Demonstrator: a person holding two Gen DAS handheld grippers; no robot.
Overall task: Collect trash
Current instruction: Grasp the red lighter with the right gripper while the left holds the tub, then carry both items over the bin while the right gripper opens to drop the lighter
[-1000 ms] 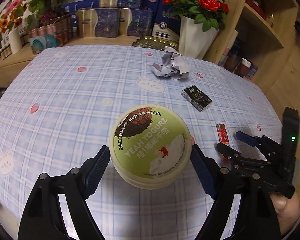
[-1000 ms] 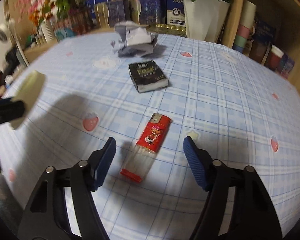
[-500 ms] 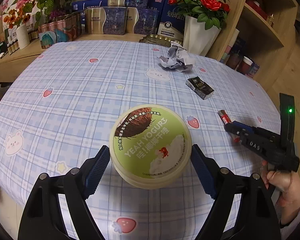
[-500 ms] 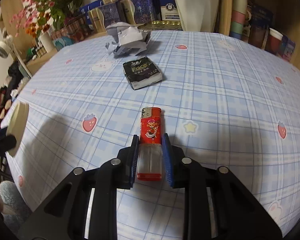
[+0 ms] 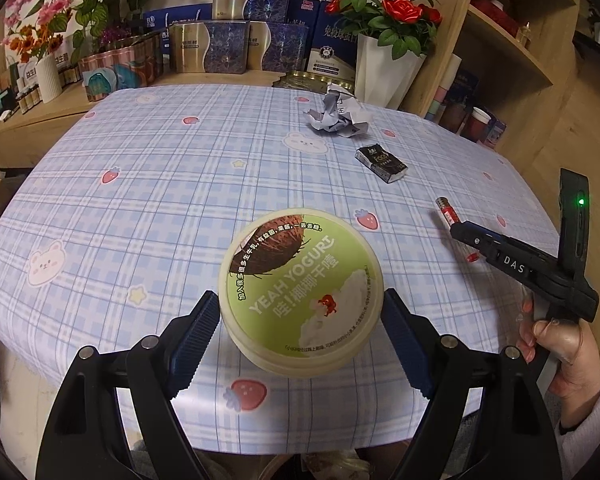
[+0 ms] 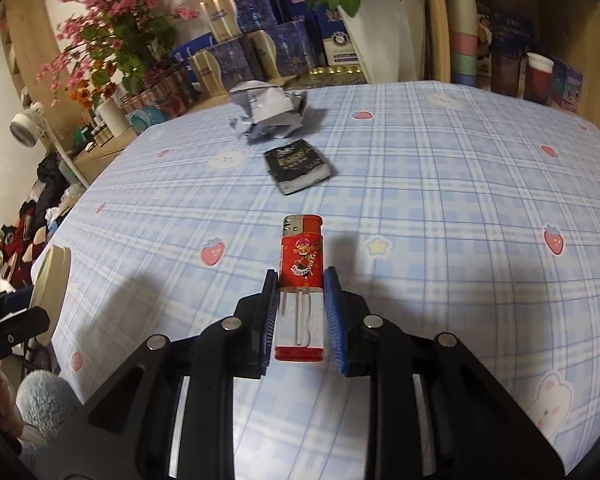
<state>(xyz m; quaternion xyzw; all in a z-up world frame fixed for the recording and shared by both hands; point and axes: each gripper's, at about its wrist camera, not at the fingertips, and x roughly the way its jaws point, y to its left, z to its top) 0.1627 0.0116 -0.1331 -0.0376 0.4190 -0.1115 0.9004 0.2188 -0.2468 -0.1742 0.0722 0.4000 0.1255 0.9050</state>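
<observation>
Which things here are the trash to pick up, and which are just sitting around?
Trash:
- yogurt tub, held in the left gripper
- red lighter, held in the right gripper
- crumpled paper
- small black pack

Just sitting around:
- rose pot
- gift boxes
- tablecloth

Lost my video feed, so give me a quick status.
Left gripper shut on yogurt tub. Right gripper shut on red lighter. Crumpled paper and black pack left on table. Nothing in the way.
</observation>
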